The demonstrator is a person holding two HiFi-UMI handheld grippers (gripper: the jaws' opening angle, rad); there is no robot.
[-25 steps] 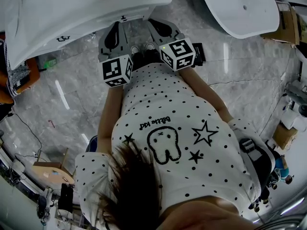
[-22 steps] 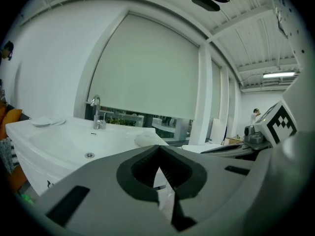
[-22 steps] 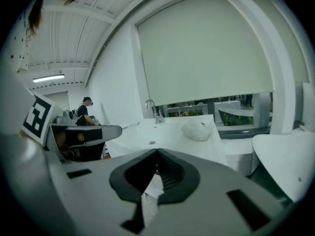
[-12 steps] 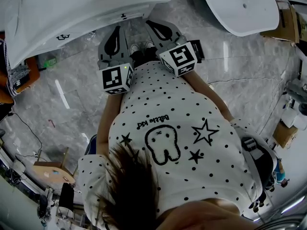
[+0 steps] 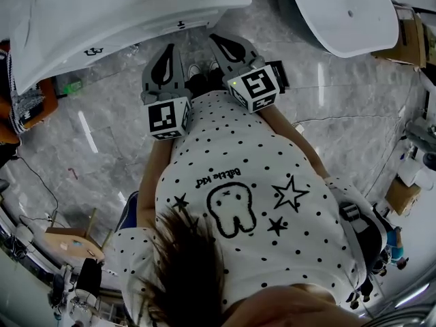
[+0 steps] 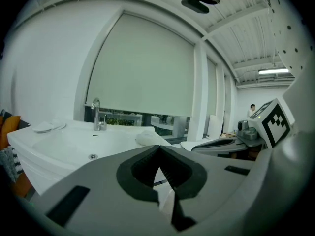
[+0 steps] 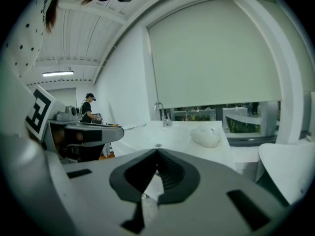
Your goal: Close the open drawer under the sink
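Observation:
The white sink (image 5: pixel 102 12) fills the top left of the head view, and its rim hides whatever drawer sits under it. A small dark mark (image 5: pixel 180 24) shows on its front edge. My left gripper (image 5: pixel 167 47) and right gripper (image 5: pixel 218 38) point at that front edge, side by side, a short way from it. Both are shut with nothing between the jaws. In the left gripper view the left gripper (image 6: pixel 158 147) faces the basin (image 6: pixel 74 141) and faucet (image 6: pixel 97 114). The right gripper (image 7: pixel 157 151) faces the same basin (image 7: pixel 172 136), where a white bundle (image 7: pixel 205 135) lies.
A second white basin (image 5: pixel 340 12) stands at the top right. Cardboard boxes (image 5: pixel 409 36) sit at the far right and an orange object (image 5: pixel 34 107) at the left. Grey marble floor (image 5: pixel 95 148) lies below. A person (image 7: pixel 89 107) stands in the background.
Both grippers have drawn back from the sink's front edge; their tips, earlier tucked under the rim, now stand clear of it. Both stayed shut.

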